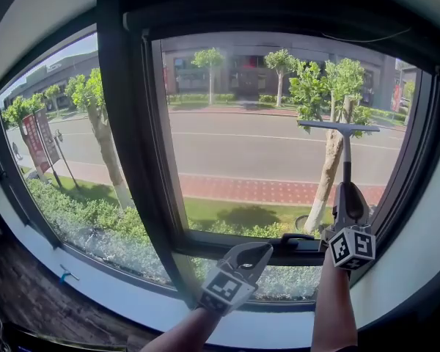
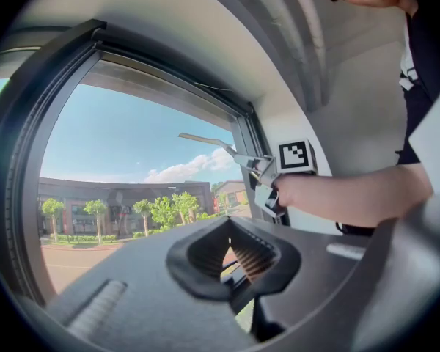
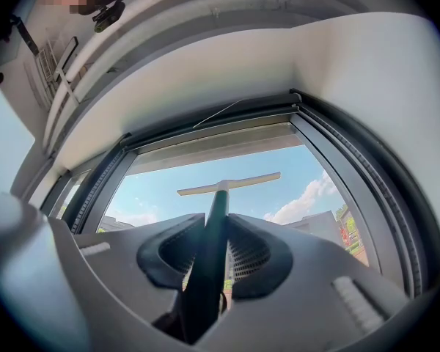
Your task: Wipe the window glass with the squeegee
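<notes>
The squeegee point(image 1: 345, 141) stands upright against the right window pane point(image 1: 249, 145), its blade point(image 1: 337, 126) pressed flat high on the glass. My right gripper point(image 1: 350, 205) is shut on the squeegee's dark handle point(image 3: 211, 244), and the pale blade point(image 3: 227, 185) shows above the jaws against the sky. My left gripper point(image 1: 251, 257) hovers low by the window's bottom frame, jaws shut with nothing between them point(image 2: 231, 254). In the left gripper view the right gripper point(image 2: 268, 178) holds the squeegee point(image 2: 205, 139) up near the pane's right edge.
A thick dark mullion point(image 1: 132, 145) separates the right pane from the left pane point(image 1: 59, 138). A dark latch handle point(image 1: 297, 238) lies on the bottom frame between the grippers. The white sill point(image 1: 400, 266) curves below. Trees, road and a building lie outside.
</notes>
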{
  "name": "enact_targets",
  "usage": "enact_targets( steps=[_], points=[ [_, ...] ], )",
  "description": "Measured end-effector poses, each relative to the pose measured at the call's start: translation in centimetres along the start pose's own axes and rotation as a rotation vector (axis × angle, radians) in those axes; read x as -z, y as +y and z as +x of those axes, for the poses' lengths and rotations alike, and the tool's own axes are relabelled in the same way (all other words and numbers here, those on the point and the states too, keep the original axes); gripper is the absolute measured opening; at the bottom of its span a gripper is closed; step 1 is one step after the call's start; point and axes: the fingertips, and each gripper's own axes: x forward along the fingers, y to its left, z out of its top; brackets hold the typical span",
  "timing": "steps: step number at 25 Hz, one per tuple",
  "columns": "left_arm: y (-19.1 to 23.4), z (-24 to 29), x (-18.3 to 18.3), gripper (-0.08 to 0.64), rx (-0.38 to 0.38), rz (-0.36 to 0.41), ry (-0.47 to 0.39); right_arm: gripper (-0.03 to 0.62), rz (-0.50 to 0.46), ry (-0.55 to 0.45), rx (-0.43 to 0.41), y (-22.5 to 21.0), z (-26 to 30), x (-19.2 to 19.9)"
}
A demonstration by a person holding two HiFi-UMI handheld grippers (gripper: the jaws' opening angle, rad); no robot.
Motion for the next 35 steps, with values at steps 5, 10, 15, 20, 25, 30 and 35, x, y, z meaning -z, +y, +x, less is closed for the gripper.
enact_targets(
  steps=[5,10,15,20,25,30,35],
  points=[
    [-0.1,-0.4,0.2,0.003,0.001,-0.006,0.009,0.098,0.004,0.035,0.009,0.0,-1.3,1.6],
    [0.1,-0.9,0.8,0.003,-0.002,-0.012,0.018,0.098,0.018,0.069,0.022,0.0,-2.8,3.6],
    [-0.1,-1.2,1.2,0.003,0.004,-0.017,0.026,0.098,0.038,0.114,0.034,0.4,-4.3,5.1],
    [-0.4,-1.9,1.8,0.003,0.002,-0.018,0.039,0.098,0.053,0.153,0.051,0.1,-6.3,6.9],
    [-0.2,-2.4,2.5,0.003,-0.005,-0.023,0.052,0.098,0.062,0.182,0.058,0.2,-7.4,8.5],
    [-0.3,-2.7,3.0,0.003,-0.007,-0.033,0.065,0.098,0.066,0.211,0.059,0.2,-8.3,9.7],
    [-0.6,-2.6,3.6,0.003,-0.002,-0.039,0.078,0.098,0.074,0.233,0.06,0.2,-9.3,10.9]
  ],
)
